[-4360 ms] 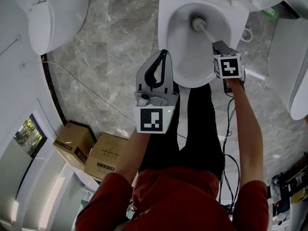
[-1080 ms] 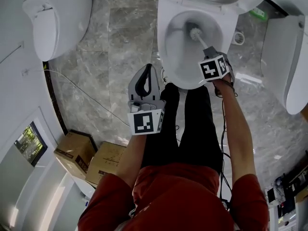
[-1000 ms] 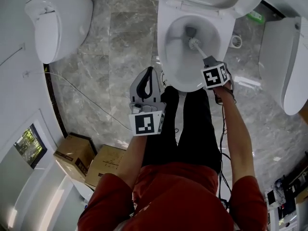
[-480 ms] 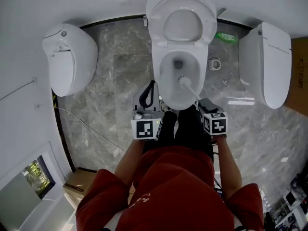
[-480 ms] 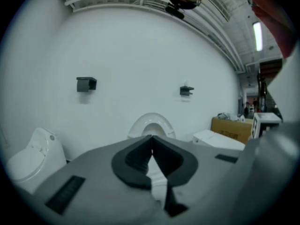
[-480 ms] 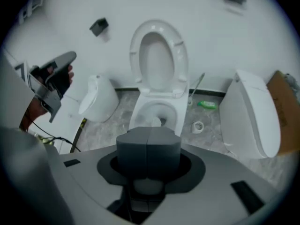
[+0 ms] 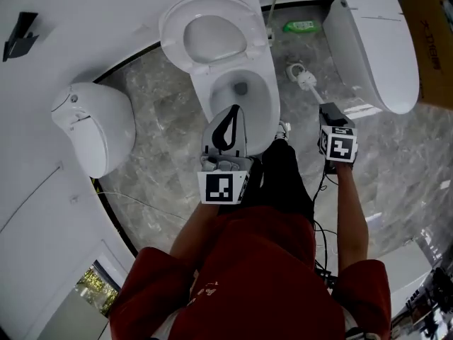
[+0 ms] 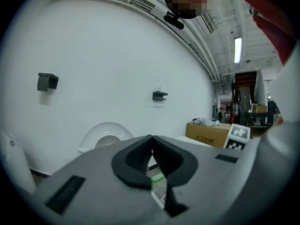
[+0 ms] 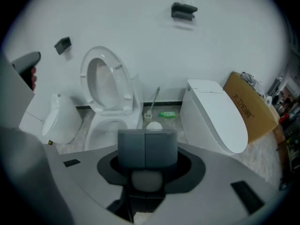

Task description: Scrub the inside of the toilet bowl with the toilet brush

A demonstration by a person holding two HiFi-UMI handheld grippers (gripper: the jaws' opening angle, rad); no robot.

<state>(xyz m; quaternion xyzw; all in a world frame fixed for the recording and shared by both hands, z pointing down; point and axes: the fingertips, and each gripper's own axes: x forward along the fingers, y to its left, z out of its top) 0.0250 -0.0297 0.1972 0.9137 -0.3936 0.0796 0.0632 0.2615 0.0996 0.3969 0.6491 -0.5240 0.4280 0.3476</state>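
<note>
Your right gripper (image 7: 327, 110) (image 9: 146, 139): jaws clamped on the handle of the white toilet brush (image 7: 307, 81), aimed steeply down. Your left gripper (image 7: 235, 110) (image 8: 151, 142): jaws closed tip to tip, nothing between them; in the head view it overlaps the front rim of the white ceramic toilet with raised lid (image 7: 270, 105).

Grey marble-tile floor (image 7: 159, 94), underfoot.

That toilet: straight ahead of you; the brush is outside its bowl.

White closed-lid toilet (image 7: 368, 44), to its right.

White rounded ceramic fixture (image 7: 92, 126), to its left.

Brown cardboard box (image 7: 428, 34), far right.

Brush head: above the floor between the two toilets, just beside the small white round brush holder (image 7: 294, 68).

Green bottle (image 7: 303, 25), lying near the wall.
</note>
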